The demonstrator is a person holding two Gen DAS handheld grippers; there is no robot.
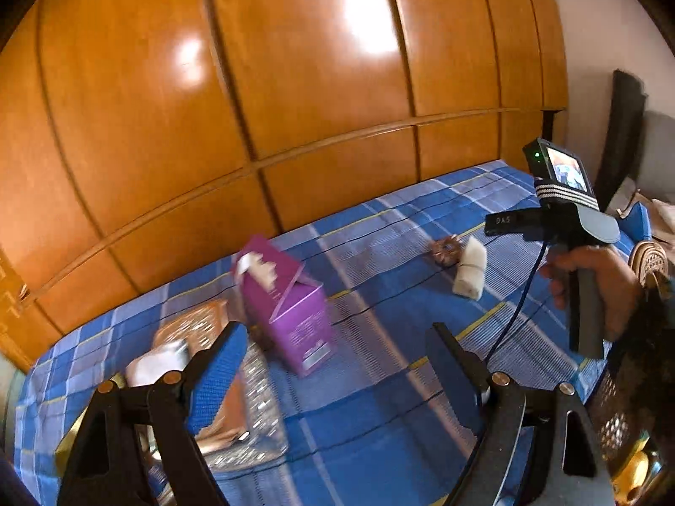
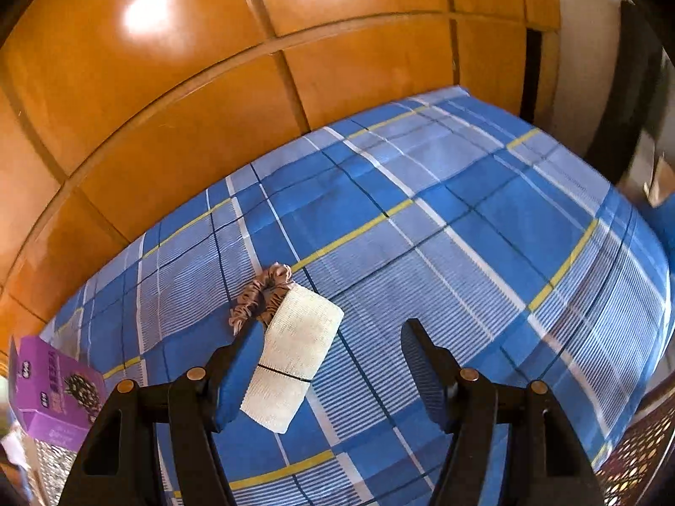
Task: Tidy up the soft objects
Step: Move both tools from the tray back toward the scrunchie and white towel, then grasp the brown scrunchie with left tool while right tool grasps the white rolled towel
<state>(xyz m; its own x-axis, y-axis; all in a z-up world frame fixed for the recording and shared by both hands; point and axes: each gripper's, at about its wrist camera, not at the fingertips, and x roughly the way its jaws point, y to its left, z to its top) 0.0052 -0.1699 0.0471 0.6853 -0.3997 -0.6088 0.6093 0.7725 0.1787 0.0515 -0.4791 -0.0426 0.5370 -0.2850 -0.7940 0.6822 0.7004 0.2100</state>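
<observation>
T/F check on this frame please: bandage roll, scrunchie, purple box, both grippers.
1. The white bandage roll lies on the blue checked bedsheet. True.
2. The brown scrunchie lies far from the bandage roll. False: it sits right against the roll's far end.
3. The right hand-held gripper is clamped on the bandage roll. False: its jaws are open; the roll lies by the left finger, ungripped.
4. The purple box has white tissue sticking out of its top. True.
5. The left hand-held gripper holds the purple box. False: its jaws are open and hold nothing.
</observation>
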